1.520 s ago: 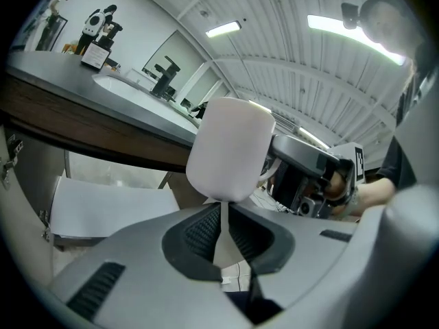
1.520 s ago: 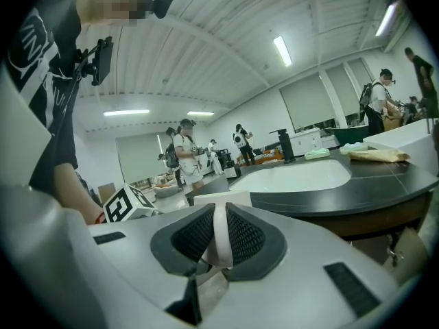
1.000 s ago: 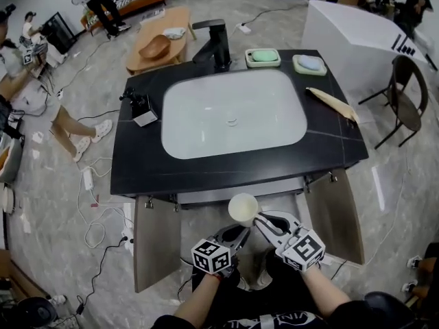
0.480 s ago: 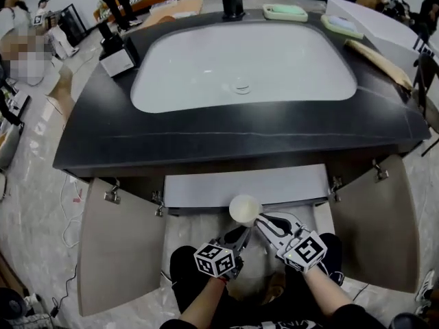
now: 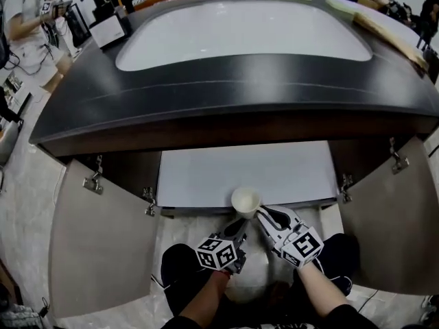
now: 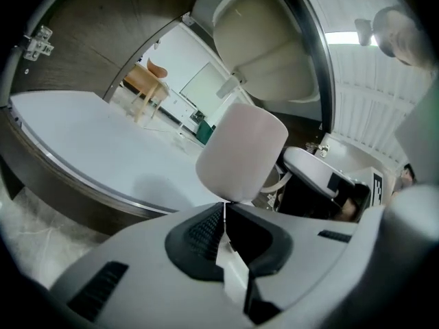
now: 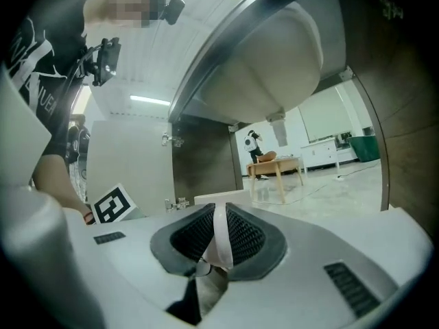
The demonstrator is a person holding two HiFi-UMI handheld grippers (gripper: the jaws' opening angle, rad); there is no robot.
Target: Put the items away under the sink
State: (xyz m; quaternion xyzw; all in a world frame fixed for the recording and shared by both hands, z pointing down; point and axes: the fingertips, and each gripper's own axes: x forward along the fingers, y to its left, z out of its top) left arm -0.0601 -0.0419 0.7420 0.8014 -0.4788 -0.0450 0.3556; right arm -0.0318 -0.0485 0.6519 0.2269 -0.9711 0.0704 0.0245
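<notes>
Counter [image 5: 206, 81], black, with white sink [image 5: 240, 33], fills 12 o'clock. Below it both doors [image 5: 96, 252] stand open on a white shelf [image 5: 240, 173]. Pale stone floor [image 5: 20, 204]; a person [image 5: 27, 19] at 10 o'clock. Cup [image 5: 245, 201], mouth up, is at the shelf's front edge, 6 o'clock of the shelf; can't tell if it rests there. Right gripper [image 5: 263, 216] is clamped on the cup's wall at 4 o'clock of the rim. Left gripper [image 5: 239, 228] jaws have just been closing and now meet, empty, tips just under the cup's base. Forearms enter from 6 o'clock; left gripper aims to 1 o'clock, right to 10 o'clock.
</notes>
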